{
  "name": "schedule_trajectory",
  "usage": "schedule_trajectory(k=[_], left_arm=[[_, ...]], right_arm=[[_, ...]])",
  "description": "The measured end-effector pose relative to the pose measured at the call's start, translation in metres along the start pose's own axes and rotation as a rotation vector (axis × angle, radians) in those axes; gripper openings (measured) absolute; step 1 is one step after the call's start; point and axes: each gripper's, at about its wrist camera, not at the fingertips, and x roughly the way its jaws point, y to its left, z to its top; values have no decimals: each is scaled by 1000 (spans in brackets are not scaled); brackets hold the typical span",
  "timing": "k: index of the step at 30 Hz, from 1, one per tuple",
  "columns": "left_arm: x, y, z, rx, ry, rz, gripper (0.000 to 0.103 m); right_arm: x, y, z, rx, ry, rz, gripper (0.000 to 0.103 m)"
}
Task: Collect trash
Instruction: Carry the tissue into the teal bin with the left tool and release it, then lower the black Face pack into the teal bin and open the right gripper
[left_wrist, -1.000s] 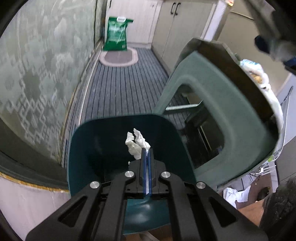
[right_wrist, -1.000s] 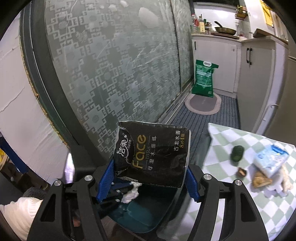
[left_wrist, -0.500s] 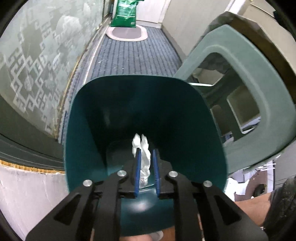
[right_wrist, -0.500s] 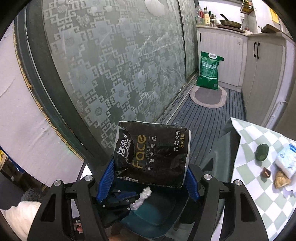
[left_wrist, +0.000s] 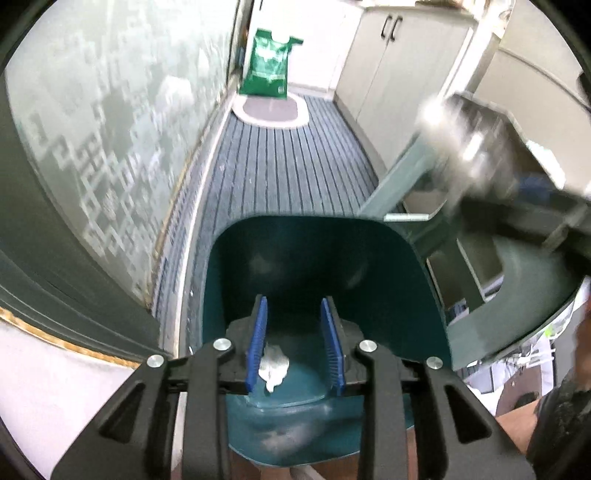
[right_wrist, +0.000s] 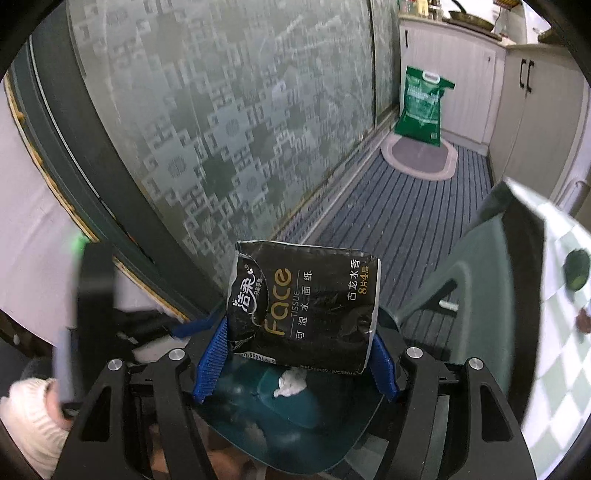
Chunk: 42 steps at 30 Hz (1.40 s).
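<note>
We have our left gripper (left_wrist: 295, 339) over the dark teal bin (left_wrist: 399, 280), its fingers having just been opening; they now stand apart, and the crumpled white tissue (left_wrist: 273, 363) sits loose between them, lower down in the bin and not pinched by either pad. In the right wrist view that wad shows on the bin's floor.

Our right gripper (right_wrist: 291, 354) holds the black tissue packet (right_wrist: 303, 306) across its width, the fingers spread wide and pressing on both short ends, just above the bin's mouth.

The risks we see from here:
- The packet is soft and held only at its ends, so it could buckle and slip out early, landing on the striped floor mat (right_wrist: 399, 218) instead of in the bin.
- Both grippers crowd the same opening, so they could knock together as the left one pulls out.
- More scraps wait on the checked table (right_wrist: 554, 332), well apart from the bin.
</note>
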Motion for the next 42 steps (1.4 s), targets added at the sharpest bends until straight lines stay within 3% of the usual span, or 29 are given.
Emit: schedule_trajectory(k=[10, 21, 33, 35, 37, 42], left_arm=[[-62, -4, 24, -23, -221, 25, 40], [-89, -23, 43, -6, -318, -12, 44], [-128, -58, 58, 44, -444, -56, 53], [-131, -63, 59, 53, -451, -66, 54], [-133, -66, 61, 56, -461, -75, 55], [-137, -70, 61, 55, -481, -79, 58]], right_arm=[[43, 8, -19, -25, 113, -23, 68], [80, 8, -44, -63, 235, -43, 70], [94, 6, -57, -122, 296, -92, 71], [96, 6, -61, -136, 311, -94, 74], [96, 7, -62, -141, 311, -82, 90], [90, 11, -64, -151, 303, -59, 91]])
